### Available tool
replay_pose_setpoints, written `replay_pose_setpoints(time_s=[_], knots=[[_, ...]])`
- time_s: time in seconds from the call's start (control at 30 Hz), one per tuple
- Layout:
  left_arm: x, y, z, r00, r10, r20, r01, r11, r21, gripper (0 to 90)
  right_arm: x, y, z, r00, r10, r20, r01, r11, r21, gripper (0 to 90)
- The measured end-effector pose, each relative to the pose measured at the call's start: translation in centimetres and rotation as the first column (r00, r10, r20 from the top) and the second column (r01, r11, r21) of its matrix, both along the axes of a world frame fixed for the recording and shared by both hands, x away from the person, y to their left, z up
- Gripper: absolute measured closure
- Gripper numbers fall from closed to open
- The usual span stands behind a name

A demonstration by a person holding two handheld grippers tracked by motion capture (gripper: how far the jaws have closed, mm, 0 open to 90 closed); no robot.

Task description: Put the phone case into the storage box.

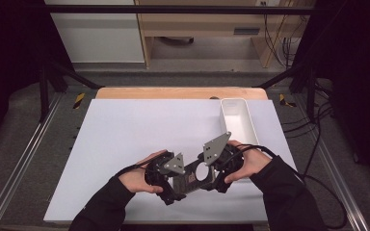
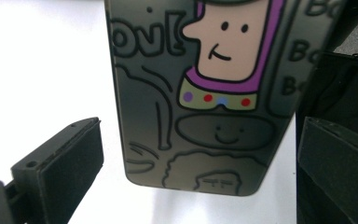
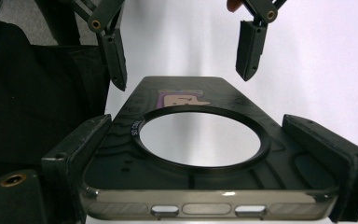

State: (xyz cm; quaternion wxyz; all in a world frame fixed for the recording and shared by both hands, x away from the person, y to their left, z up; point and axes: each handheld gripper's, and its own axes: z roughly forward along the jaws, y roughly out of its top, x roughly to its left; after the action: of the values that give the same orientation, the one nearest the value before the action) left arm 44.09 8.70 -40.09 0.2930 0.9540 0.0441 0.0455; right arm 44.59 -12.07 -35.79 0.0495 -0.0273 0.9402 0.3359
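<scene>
Right gripper (image 3: 209,140) fingers clamp phone case (image 3: 205,154), long axis toward left gripper (image 2: 186,158), fingers apart.

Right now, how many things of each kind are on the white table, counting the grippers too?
Grippers: 2, the left gripper and the right gripper
Phone case: 1, a smoky case with cartoon drawings and a round ring
White bin: 1, a long bin at the table's right
Total: 4
</scene>
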Motion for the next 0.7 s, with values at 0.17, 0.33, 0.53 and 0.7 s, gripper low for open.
replay_pose_setpoints(time_s=[0.17,0.33,0.53,0.7], knots=[[0.1,-0.2,0.0,0.9999,-0.015,0.000,0.015,0.9999,0.009,0.0,0.0,0.5,0.4,1.0000,0.000,-0.002,0.000,0.9996,-0.028,11.9],[0.2,-0.4,-0.1,0.9997,-0.025,0.003,0.025,0.9996,0.011,0.0,0.1,0.9,1.0,1.0000,0.004,-0.002,-0.004,0.9989,-0.047,11.9],[0.4,-0.6,-0.4,0.9997,-0.025,0.000,0.025,0.9989,0.040,0.3,0.2,1.6,1.4,1.0000,0.009,0.000,-0.009,0.9958,-0.091,11.9],[0.6,-0.7,-0.6,0.9997,-0.026,-0.005,0.026,0.9978,0.060,0.5,0.1,2.3,1.6,0.9999,0.010,-0.001,-0.011,0.9933,-0.115,11.9]])
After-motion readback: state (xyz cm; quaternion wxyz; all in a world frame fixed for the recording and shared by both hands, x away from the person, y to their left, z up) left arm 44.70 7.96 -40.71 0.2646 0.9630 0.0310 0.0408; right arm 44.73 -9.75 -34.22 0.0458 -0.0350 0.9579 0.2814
